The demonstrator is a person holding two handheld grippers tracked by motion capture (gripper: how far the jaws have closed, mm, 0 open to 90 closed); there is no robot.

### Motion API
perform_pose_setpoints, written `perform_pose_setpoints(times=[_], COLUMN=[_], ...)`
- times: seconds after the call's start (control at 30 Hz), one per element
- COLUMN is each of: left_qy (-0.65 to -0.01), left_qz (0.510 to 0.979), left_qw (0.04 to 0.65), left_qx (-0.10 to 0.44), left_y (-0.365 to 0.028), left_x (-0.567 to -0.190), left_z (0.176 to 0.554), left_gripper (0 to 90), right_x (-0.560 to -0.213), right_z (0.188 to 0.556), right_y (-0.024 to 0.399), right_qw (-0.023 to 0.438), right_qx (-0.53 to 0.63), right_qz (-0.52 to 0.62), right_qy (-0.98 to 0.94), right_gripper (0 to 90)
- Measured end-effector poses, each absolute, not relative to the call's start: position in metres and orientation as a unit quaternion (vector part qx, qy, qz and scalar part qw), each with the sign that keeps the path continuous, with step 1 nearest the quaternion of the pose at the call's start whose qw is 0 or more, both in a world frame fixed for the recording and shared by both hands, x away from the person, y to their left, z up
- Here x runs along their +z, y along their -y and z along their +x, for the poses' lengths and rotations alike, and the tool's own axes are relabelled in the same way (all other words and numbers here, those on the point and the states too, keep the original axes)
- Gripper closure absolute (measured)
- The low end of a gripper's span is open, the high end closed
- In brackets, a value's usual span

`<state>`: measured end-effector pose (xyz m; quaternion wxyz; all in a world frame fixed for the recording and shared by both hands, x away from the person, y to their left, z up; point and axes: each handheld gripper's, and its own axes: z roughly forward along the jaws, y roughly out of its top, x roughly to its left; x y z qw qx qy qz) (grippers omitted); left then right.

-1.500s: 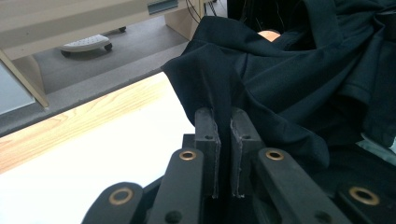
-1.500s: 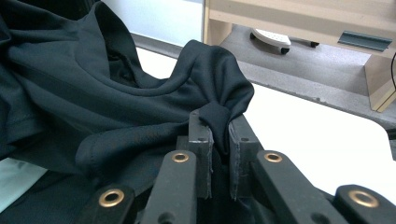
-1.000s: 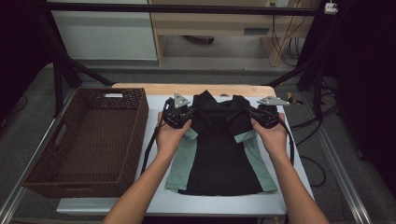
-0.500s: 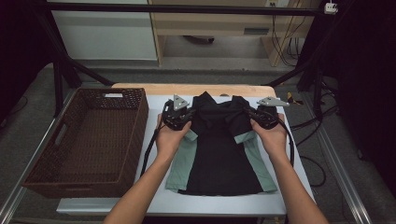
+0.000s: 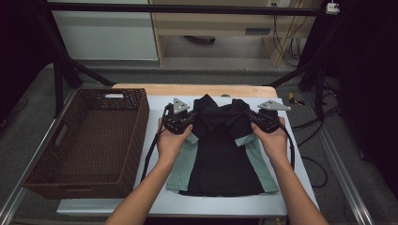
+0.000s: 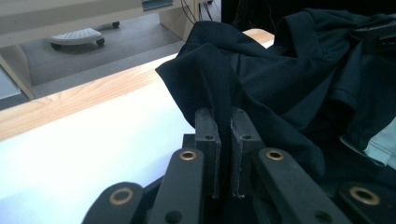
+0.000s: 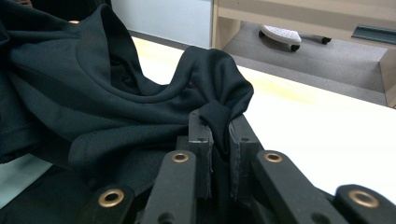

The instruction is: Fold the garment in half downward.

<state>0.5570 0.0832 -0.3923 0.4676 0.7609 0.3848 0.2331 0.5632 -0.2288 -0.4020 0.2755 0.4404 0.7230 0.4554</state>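
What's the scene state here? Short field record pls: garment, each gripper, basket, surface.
garment: black shirt with pale green side panels, lying flat on the table, top end bunched up and raised
left gripper: shut on a fold of the shirt's black cloth, at the shirt's upper left
right gripper: shut on a fold of black cloth, at the shirt's upper right
basket: brown wicker, left of the shirt, nothing in it
table: white top, wooden strip along the far edge
hands: one on each gripper, forearms coming in from the near edge
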Motion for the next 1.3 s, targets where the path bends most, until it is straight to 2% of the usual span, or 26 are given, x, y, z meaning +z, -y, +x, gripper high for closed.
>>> perform_pose_setpoints(times=[0.47, 1.3], left_qy=[-0.4, -0.361], left_qz=[0.735, 0.774], left_qw=[0.495, 0.479], left_qx=[0.235, 0.201], left_y=[-0.09, -0.1], left_x=[-0.424, -0.457], left_z=[0.525, 0.484], left_gripper=[84.1, 83.9], right_x=[-0.419, -0.447], right_z=[0.547, 0.502], right_y=[0.221, 0.218], right_qw=[0.269, 0.255], right_qx=[0.461, 0.458], right_qz=[0.427, 0.414], right_qy=[-0.73, -0.744], right_gripper=[82.4, 82.2])
